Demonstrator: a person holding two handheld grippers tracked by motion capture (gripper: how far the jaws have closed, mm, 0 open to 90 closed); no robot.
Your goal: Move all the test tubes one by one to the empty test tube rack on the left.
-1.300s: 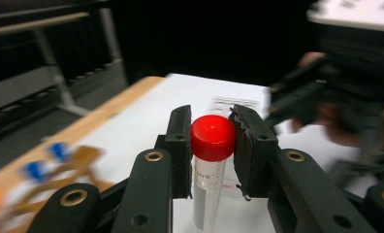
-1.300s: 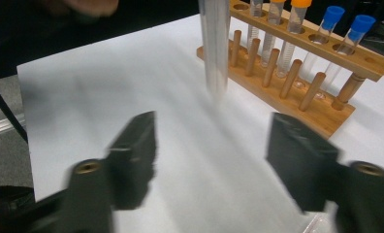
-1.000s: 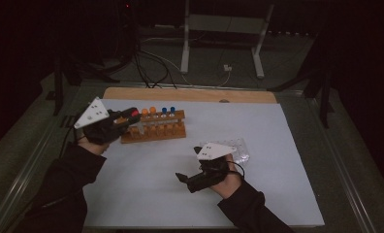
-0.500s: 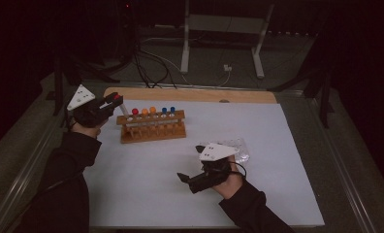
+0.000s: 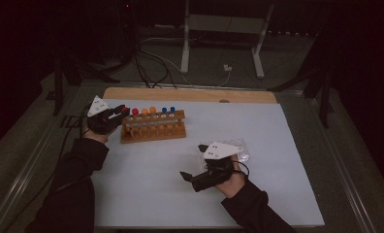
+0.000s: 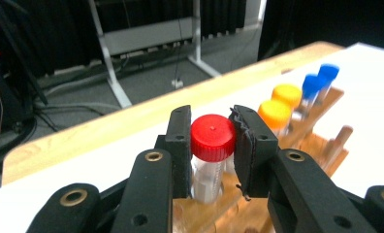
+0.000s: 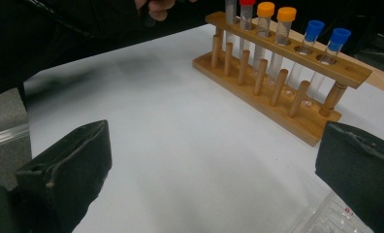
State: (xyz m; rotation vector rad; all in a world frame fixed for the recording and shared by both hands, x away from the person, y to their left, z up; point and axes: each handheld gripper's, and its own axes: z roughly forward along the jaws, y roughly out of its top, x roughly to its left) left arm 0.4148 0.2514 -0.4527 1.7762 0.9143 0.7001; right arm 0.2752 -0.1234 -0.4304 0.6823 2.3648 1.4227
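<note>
White table sheet [image 5: 277, 136]. Left gripper [image 6: 213, 145] clamped on red-capped clear tube [image 6: 210, 145] in wooden rack [image 5: 153, 132]; skewed pull may tip rack. Right gripper [image 7: 214, 179]: apart, idle.

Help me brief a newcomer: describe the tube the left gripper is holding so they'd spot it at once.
On the white table sheet stands a wooden rack of capped tubes. The red-capped tube sits at the rack's end nearest the left gripper, clamped between its jaws. Its neighbours wear orange and blue caps.

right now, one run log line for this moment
left gripper: shut on red-capped tube at rack end | right gripper: open, empty, over white mat
</note>
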